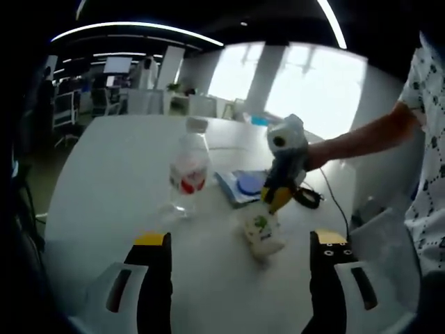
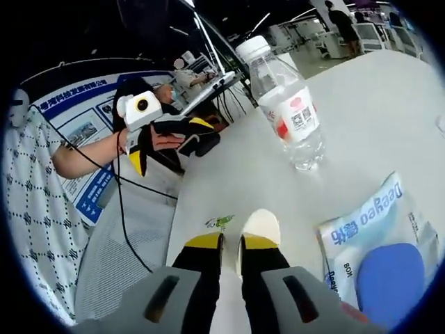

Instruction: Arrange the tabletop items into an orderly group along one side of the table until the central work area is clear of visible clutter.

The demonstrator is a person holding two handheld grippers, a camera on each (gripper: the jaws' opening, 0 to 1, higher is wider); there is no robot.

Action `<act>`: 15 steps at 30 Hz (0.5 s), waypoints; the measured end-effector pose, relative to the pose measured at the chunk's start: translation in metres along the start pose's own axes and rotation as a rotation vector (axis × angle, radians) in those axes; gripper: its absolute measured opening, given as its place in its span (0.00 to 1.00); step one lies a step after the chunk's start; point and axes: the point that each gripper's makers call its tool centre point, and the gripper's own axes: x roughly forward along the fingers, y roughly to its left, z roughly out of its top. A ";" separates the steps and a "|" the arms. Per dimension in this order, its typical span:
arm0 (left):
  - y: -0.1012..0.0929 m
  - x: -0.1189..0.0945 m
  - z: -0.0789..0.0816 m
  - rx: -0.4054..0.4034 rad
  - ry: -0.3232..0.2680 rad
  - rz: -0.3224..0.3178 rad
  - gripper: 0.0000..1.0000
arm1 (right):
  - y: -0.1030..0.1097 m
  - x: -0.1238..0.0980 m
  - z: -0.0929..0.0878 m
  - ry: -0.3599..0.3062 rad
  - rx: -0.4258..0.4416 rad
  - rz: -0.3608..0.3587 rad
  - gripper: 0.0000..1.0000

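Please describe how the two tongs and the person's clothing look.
Both tongs, left and right, have black jaws with yellow tips on grey bodies. A black cable hangs from the left one. The person wears a white short sleeve with dark dots.

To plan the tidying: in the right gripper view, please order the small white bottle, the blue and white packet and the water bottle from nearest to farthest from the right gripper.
1. Small white bottle, between the jaws.
2. Packet, right.
3. Water bottle, beyond, upright.
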 end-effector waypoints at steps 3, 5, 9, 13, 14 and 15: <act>-0.001 0.001 -0.001 -0.002 -0.002 -0.002 0.78 | 0.010 0.000 0.001 0.002 0.006 0.029 0.02; -0.002 0.002 -0.002 -0.001 -0.002 -0.006 0.77 | 0.017 0.001 0.000 0.006 0.021 0.059 0.00; -0.005 0.004 -0.001 -0.004 -0.006 -0.014 0.77 | 0.028 0.005 -0.002 0.025 0.010 0.084 0.00; -0.005 0.004 -0.001 -0.003 -0.006 -0.015 0.77 | 0.034 0.007 -0.006 0.039 0.011 0.096 0.00; -0.006 0.004 -0.001 -0.003 -0.006 -0.015 0.77 | 0.035 0.007 -0.007 0.041 0.009 0.095 0.00; -0.006 0.003 -0.001 -0.001 -0.008 -0.015 0.77 | 0.035 0.007 -0.007 0.045 0.002 0.091 0.00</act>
